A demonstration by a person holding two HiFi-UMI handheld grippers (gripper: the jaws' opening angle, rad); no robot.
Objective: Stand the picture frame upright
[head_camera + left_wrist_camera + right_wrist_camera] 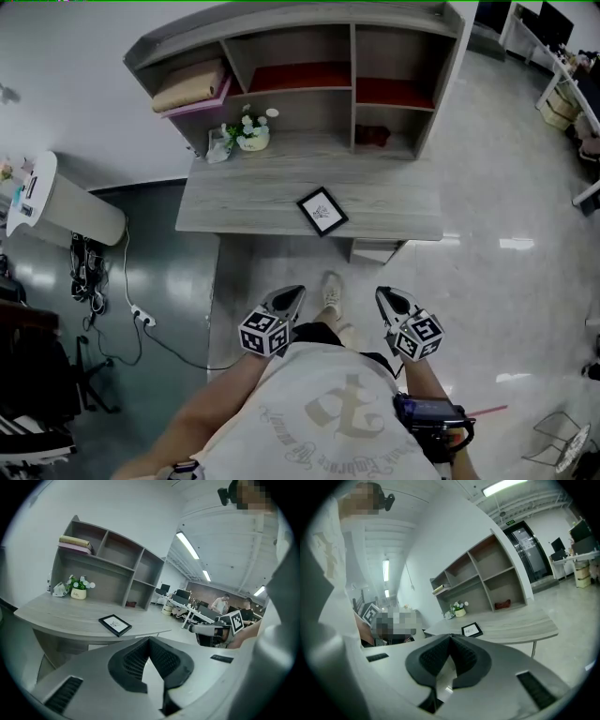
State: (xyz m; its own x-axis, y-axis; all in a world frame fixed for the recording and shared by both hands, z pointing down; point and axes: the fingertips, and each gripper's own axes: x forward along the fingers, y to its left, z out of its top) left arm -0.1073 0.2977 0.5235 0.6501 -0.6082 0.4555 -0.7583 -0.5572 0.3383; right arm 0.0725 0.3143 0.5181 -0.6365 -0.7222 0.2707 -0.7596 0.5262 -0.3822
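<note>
A black picture frame (pixel 322 211) with a white picture lies flat on the grey desk (pixel 234 211), near its front edge. The frame also shows lying flat in the left gripper view (pixel 115 624) and in the right gripper view (pixel 471 629). My left gripper (pixel 292 292) is shut and empty, held short of the desk over the floor. My right gripper (pixel 384 294) is likewise shut with nothing in it. Both sit well apart from the frame, pointing toward the desk.
A shelf unit (pixel 349 66) stands at the back of the desk with folded cloth (pixel 190 86) and red items in it. A small flower pot (pixel 251 134) sits at the desk's back left. A white appliance (pixel 56 202) and cables lie left.
</note>
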